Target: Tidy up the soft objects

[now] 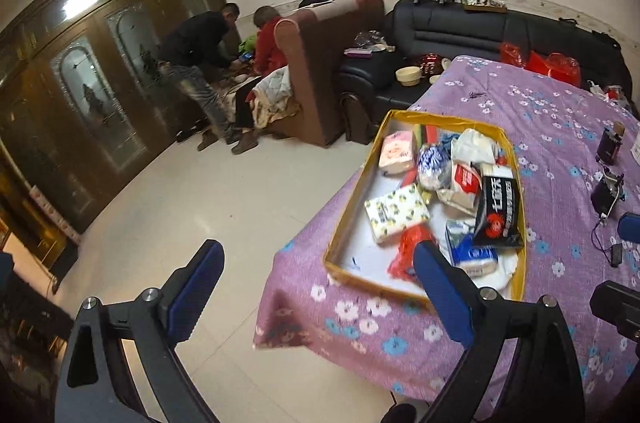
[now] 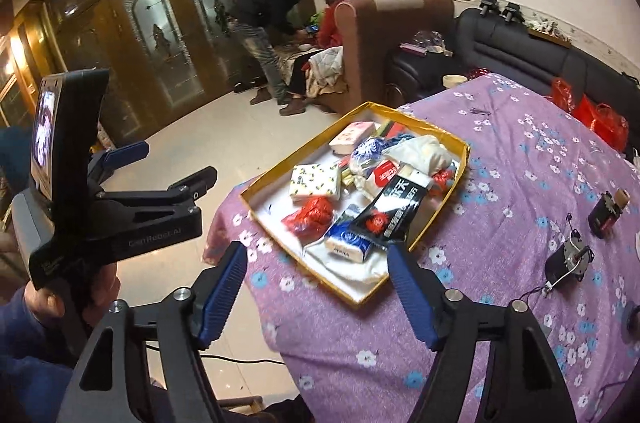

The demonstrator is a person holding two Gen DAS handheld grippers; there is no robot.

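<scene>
The shallow cardboard tray with yellow walls and a white floor (image 2: 460, 175) lies on my counter, near its left corner, on the purple cloth with white and blue flowers (image 2: 500, 323). Soft things fill most of it: a white tissue pack with a yellow and green print (image 2: 316, 182), a pink and white tissue pack (image 2: 352, 137) at the far end, a crumpled red plastic bag (image 2: 310, 217), a blue and white tissue pack (image 2: 346, 239) at the near end, and a long black pouch with white and red print (image 2: 394, 209) lying tilted over the others; the near left part of the white floor is bare. My left tongs (image 1: 316, 283) are wide open and hold nothing, one blue pad over the pale floor tiles (image 1: 192, 203) and the other before the near end of the tray. My right tongs (image 2: 316, 287) are also open and empty, raised before the near end of the tray and touching nothing. Only the right view shows my left hand (image 2: 60, 303) around the black handle of the left tongs, and a small dark motor with a wire (image 2: 568, 261) on the cloth. The left view shows more of the black sofa (image 1: 460, 27) behind the counter, with a cream bowl (image 1: 408, 76) on it.
</scene>
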